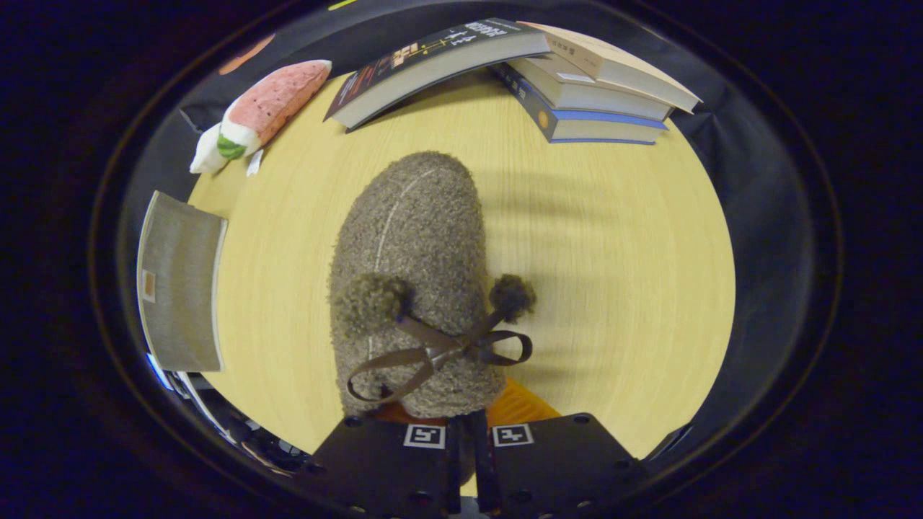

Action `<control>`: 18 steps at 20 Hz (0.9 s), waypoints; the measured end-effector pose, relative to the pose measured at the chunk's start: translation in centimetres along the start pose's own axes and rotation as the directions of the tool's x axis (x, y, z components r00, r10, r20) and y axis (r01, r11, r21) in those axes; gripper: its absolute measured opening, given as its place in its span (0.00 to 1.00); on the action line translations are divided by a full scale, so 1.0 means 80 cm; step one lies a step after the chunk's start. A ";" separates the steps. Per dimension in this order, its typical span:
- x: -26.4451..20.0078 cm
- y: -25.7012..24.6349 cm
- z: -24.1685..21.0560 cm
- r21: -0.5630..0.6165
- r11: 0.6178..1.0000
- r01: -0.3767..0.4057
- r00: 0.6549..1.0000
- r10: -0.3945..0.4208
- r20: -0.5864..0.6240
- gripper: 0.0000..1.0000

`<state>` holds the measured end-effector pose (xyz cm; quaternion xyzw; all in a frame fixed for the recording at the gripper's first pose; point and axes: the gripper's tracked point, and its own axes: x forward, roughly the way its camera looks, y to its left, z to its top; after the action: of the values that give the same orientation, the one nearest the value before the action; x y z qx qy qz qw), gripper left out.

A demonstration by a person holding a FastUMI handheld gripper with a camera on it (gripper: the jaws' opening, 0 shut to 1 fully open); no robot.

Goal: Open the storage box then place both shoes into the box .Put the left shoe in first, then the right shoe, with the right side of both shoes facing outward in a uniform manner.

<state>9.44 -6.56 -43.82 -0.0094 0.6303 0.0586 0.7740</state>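
While lifted, shoe (418, 267) between fingers (472, 461) (pinched).

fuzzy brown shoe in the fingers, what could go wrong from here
The fuzzy grey-brown slipper shoe with pom-poms and a ribbon bow is pinched only at its rear edge by the nearly closed fingers, so its long toe may sag or slip out. The dangling bow could snag. Swung wide, it might hit the stacked books.

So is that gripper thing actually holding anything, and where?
Yes: the gripper is shut on the fuzzy brown shoe, pinching its near end just below the ribbon bow, so the shoe hangs above the wooden table.
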 end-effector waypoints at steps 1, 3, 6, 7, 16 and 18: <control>0.000 -0.001 -0.001 -0.004 1.000 -0.017 1.000 0.017 0.003 0.09; -0.040 -0.007 0.002 0.031 0.999 -0.032 0.999 0.032 0.003 0.10; -0.015 0.004 -0.003 0.100 0.990 -0.099 0.995 0.099 0.009 0.00; -0.022 0.013 -0.003 0.110 0.985 -0.129 0.992 0.128 0.018 0.00; -0.098 0.087 -0.020 0.112 0.971 -0.211 0.978 0.209 0.026 0.00; -0.128 0.119 -0.018 0.101 0.964 -0.245 0.969 0.242 0.047 0.00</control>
<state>5.06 2.00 -33.53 0.1103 0.6154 0.1197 0.7712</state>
